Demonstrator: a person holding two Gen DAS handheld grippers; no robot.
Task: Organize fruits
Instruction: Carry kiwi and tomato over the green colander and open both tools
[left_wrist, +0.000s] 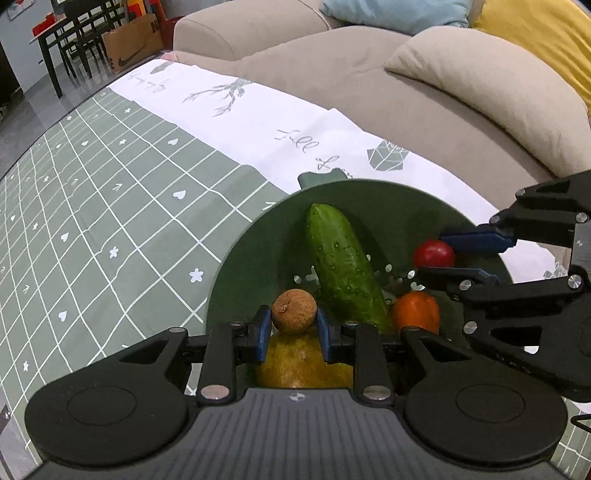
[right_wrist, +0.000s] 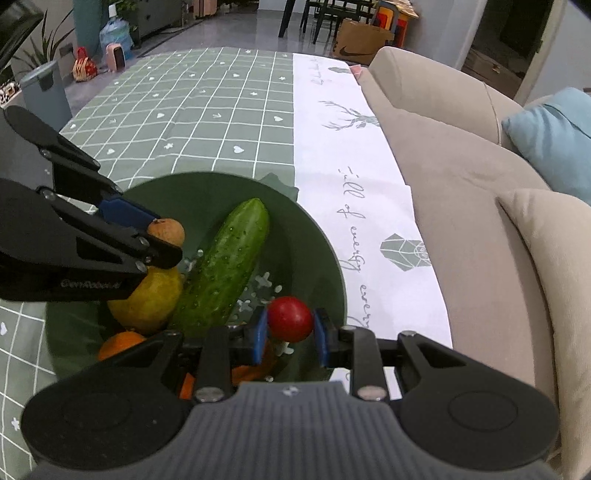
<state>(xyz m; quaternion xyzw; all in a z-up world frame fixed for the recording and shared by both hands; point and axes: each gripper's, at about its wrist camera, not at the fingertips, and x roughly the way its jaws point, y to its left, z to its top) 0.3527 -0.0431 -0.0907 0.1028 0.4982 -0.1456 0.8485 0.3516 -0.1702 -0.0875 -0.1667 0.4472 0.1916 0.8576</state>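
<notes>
Both tongs loaded over the green bowl (left_wrist: 236, 258)

Your left gripper (left_wrist: 293, 326) clamps the firm brown fruit (left_wrist: 294, 311) at lower centre; your right gripper (right_wrist: 290, 328) pinches the soft tomato (right_wrist: 290, 318), so squeeze lightly.

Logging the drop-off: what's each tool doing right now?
Left tool: shut on the small brown fruit.
Right tool: shut on the cherry tomato.

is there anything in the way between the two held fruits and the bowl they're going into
Nothing visible. The left gripper holds the small brown fruit and the right gripper the red tomato, both directly over the open green bowl.
</notes>
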